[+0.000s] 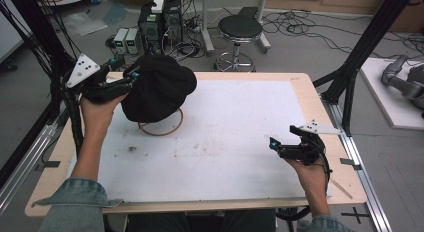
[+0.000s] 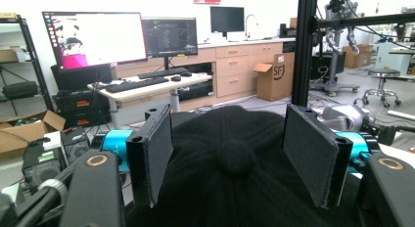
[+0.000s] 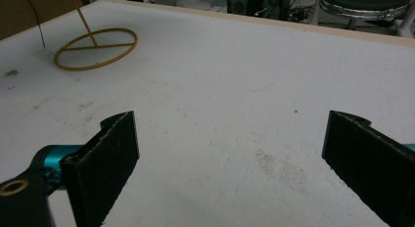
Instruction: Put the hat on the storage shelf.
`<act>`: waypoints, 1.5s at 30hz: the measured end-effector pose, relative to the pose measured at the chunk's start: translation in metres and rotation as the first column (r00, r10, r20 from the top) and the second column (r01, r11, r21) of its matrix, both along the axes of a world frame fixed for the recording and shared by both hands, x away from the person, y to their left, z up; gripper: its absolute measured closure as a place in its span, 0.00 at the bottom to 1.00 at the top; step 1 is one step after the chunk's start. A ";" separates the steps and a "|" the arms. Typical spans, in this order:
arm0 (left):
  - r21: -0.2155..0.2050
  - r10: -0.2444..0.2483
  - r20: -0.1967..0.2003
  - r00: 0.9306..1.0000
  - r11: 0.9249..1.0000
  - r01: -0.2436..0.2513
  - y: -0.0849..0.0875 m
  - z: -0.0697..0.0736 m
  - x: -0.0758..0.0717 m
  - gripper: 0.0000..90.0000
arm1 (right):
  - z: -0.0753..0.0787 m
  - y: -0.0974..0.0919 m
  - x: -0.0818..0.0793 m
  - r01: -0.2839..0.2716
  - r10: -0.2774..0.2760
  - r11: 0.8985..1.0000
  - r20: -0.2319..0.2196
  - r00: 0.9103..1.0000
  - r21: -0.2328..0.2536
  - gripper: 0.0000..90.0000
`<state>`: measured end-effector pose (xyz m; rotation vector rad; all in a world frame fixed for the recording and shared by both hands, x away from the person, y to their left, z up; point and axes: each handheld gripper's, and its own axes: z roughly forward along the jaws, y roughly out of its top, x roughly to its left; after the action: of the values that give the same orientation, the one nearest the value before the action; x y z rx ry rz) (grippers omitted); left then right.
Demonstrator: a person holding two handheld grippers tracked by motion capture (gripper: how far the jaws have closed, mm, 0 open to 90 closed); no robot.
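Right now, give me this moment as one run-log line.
left gripper: jaws around black cap, over wooden ring stand | right gripper: jaws open, empty, above white table top

Left hand [image 1: 97, 112] raised at the far left corner, its black two-jaw left gripper [image 2: 235, 158] spread wide. Right hand [image 1: 307, 167] low at the right, black two-jaw right gripper [image 3: 235, 163] gaping, pointing left.
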<state>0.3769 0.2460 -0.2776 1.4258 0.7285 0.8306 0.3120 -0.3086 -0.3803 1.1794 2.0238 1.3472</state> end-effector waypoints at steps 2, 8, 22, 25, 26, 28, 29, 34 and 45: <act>-0.007 0.017 -0.006 1.000 1.000 -0.017 0.006 -0.002 -0.006 0.39 | 0.000 0.000 0.000 0.001 -0.001 1.000 -0.002 1.000 0.000 0.07; -0.014 0.048 0.007 0.999 0.999 -0.048 0.022 -0.009 -0.023 0.39 | 0.000 0.001 0.002 -0.001 0.001 1.000 0.000 1.000 0.000 0.07; -0.022 0.103 -0.054 0.993 0.994 -0.104 0.049 -0.043 -0.053 0.37 | 0.000 0.001 0.006 -0.003 0.003 1.000 -0.001 1.000 0.005 0.07; -0.013 0.110 -0.066 0.992 0.994 -0.111 0.053 -0.049 -0.059 0.37 | 0.000 0.001 0.006 -0.002 0.002 1.000 -0.002 1.000 0.008 0.07; -0.012 0.115 -0.072 0.991 0.993 -0.116 0.054 -0.052 -0.062 0.37 | 0.000 0.001 0.006 -0.001 0.001 1.000 -0.001 1.000 0.007 0.07; -0.010 0.120 -0.076 0.990 0.993 -0.121 0.057 -0.058 -0.066 0.37 | 0.000 0.001 0.006 0.000 0.000 1.000 -0.004 1.000 0.010 0.07; -0.015 0.123 -0.077 0.989 0.992 -0.124 0.058 -0.060 -0.068 0.37 | 0.000 0.001 0.006 -0.001 0.001 1.000 -0.004 1.000 0.010 0.07; -0.004 0.132 -0.106 0.986 0.991 -0.133 0.062 -0.076 -0.075 0.37 | 0.000 0.004 0.010 -0.007 0.007 1.000 0.001 1.000 0.007 0.07; -0.006 0.142 -0.152 0.978 0.989 -0.145 0.071 -0.110 -0.098 0.36 | -0.001 0.008 0.012 -0.015 0.015 1.000 -0.002 1.000 0.001 0.07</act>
<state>0.2784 0.3170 -0.3874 1.4446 0.9615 0.8306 0.3241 -0.3002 -0.3808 1.1695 2.0375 1.3550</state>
